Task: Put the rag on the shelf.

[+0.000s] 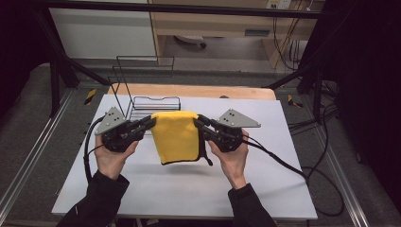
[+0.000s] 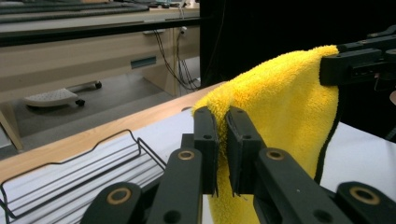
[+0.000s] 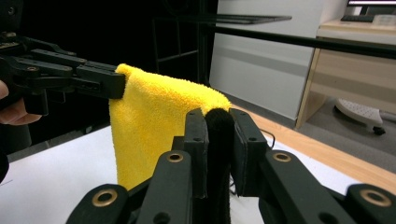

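I am holding my left gripper (image 1: 150,122) and right gripper (image 1: 197,121) level, tips facing inward, both sets of jaws clamping tight.

right gripper (image 3: 219,135) — fingers pinching yellow cloth (image 3: 154,112)

The yellow cloth (image 1: 175,136) between both grippers looks soft, fluffy terry with a black hem. Behind them, the wire rack (image 1: 156,102) is thin dark metal; the table (image 1: 265,179) is matt white.
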### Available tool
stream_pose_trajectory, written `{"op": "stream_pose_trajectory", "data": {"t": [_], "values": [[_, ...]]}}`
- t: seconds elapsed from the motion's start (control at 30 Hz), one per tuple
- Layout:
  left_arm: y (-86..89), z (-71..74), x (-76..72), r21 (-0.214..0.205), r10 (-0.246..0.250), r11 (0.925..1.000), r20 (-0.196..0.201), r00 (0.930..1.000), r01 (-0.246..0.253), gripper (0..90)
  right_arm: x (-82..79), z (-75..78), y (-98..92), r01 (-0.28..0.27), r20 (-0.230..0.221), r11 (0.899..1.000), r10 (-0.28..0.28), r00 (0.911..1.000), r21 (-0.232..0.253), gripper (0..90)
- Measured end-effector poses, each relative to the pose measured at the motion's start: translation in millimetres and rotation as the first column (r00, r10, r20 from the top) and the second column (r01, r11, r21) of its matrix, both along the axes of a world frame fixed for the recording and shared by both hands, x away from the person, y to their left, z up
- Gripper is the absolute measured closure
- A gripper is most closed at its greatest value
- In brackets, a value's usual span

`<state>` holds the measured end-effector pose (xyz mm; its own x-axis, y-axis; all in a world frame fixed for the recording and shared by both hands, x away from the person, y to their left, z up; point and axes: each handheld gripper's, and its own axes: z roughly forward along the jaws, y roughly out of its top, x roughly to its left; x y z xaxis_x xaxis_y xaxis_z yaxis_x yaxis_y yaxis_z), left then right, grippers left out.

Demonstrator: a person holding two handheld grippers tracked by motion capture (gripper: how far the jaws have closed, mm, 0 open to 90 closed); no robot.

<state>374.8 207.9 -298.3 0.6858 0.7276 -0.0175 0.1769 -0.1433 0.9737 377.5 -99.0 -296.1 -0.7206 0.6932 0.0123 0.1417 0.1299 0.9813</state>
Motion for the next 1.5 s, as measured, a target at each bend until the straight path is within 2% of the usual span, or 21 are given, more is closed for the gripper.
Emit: {"op": "stream_pose_trajectory", "data": {"t": [0.27, 0.43, 0.63, 0.9, 1.5], "values": [[2.4, 11.9, 6.0, -0.023, 0.01, 0.9997, 0.035, 0.9993, -0.01, 83.1, 2.2, 11.5, 2.7, 0.01, 0.035, 1.0, -0.011, 0.9993, 0.021, 78.6], [5.8, 16.3, 10.2, -0.051, 0.024, 0.9985, 0.058, 0.998, -0.021, 83.1, 4.1, 18.8, 6.8, 0.014, 0.056, 0.999, -0.015, 0.9983, 0.031, 78.6], [10.4, 23.4, 13.4, -0.059, 0.039, 0.9977, 0.088, 0.9954, -0.033, 83.1, 7.6, 27.1, 12.2, 0.017, 0.079, 0.999, -0.019, 0.9967, 0.036, 78.5], [17.0, 34.2, 18.5, -0.082, 0.053, 0.9957, 0.105, 0.9931, -0.045, 83.2, 13.9, 37.1, 19.0, 0.014, 0.107, 0.999, -0.018, 0.994, 0.04, 78.5], [28.1, 60.8, 31.1, -0.138, 0.094, 0.9877, 0.156, 0.9832, -0.072, 83.2, 28.1, 64.9, 34.2, 0.026, 0.16, 0.997, -0.036, 0.9864, 0.066, 78.6]]}}
